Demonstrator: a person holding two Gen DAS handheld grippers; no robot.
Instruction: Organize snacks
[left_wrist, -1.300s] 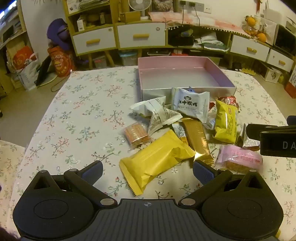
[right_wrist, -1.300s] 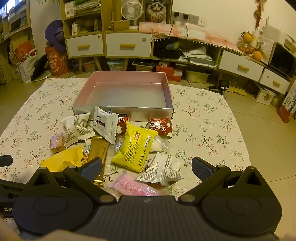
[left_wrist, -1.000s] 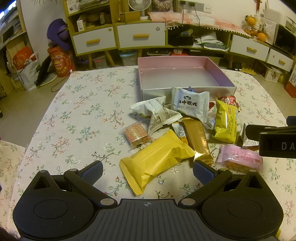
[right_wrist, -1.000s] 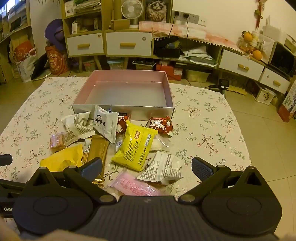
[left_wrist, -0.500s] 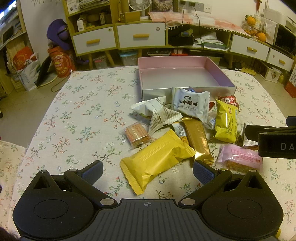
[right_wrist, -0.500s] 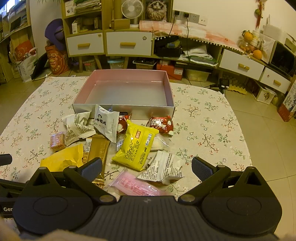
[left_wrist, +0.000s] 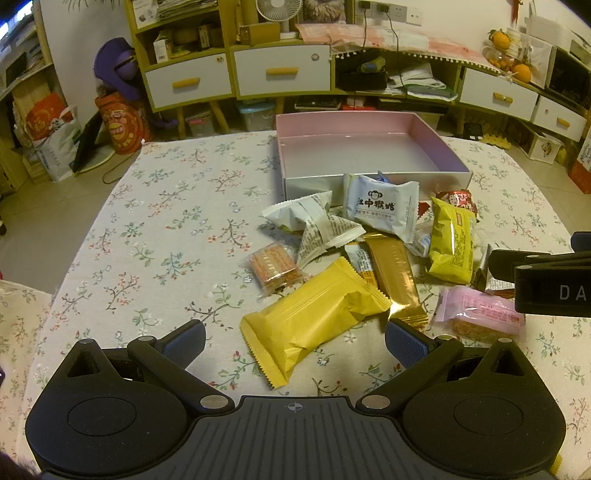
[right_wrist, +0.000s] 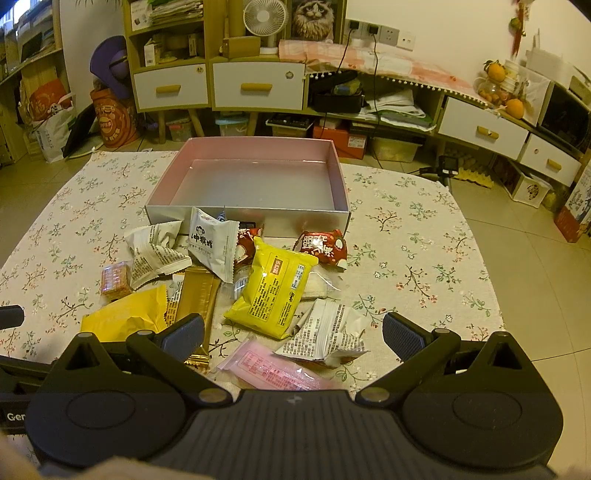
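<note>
Both the left gripper (left_wrist: 293, 341) and right gripper (right_wrist: 291, 338) hover wide open and empty at lower frame, snacks (left_wrist: 364, 254) heaped mid-frame on the floral table (left_wrist: 155, 236) below the empty box (left_wrist: 369, 147).

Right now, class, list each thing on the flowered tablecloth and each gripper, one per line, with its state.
Pink cardboard box: open, empty.
Large plain yellow packet: sealed, lying flat, outside the box.
Gold bar wrapper: sealed, under other packets.
White monkey-logo packet: sealed, propped on the pile by the box.
Left gripper: open, empty.
Right gripper: open, empty.
</note>
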